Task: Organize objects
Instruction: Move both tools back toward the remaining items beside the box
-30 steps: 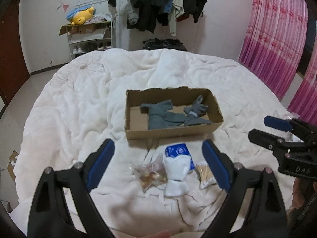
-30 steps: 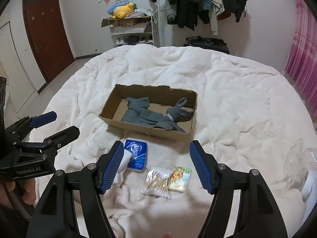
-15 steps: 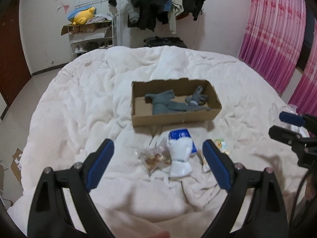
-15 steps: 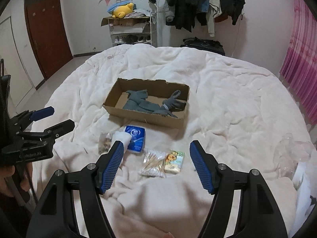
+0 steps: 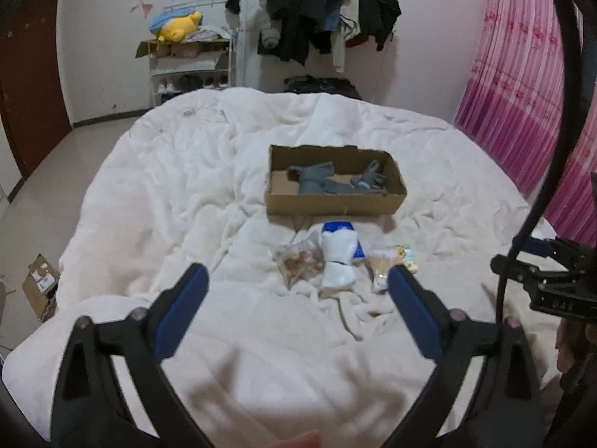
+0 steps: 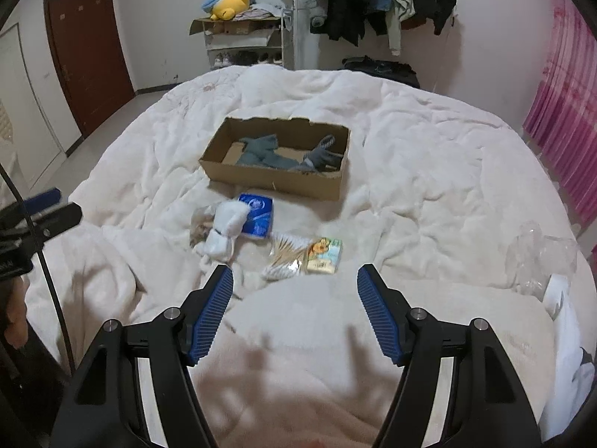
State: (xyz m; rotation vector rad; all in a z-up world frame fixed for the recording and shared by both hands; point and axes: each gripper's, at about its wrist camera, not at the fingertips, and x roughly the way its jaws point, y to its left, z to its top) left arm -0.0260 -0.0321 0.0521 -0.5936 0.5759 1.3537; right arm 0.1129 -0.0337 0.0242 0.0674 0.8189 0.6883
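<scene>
A brown cardboard box (image 5: 335, 201) (image 6: 268, 179) lies on the white bed with grey socks (image 5: 321, 181) (image 6: 261, 151) inside. In front of it lie a blue tissue pack (image 5: 337, 227) (image 6: 257, 212), a rolled white sock (image 5: 337, 261) (image 6: 224, 229), a clear snack bag (image 5: 298, 263) (image 6: 199, 222), a cotton swab bag (image 5: 382, 265) (image 6: 285, 255) and a small printed packet (image 5: 405, 254) (image 6: 324, 255). My left gripper (image 5: 298, 291) is open and empty, short of the items. My right gripper (image 6: 294, 291) is open and empty, just short of the swab bag.
The white blanket (image 5: 168, 194) covers the bed. A crumpled clear plastic bag (image 6: 537, 257) lies at the right edge. A shelf with a yellow plush toy (image 5: 179, 28), a loaded clothes rack (image 5: 321, 11), pink curtains (image 5: 515, 74) and a cardboard box on the floor (image 5: 39, 287) surround the bed.
Both grippers have pulled back from the box and items, which now look smaller and farther. Both stay open and empty.
</scene>
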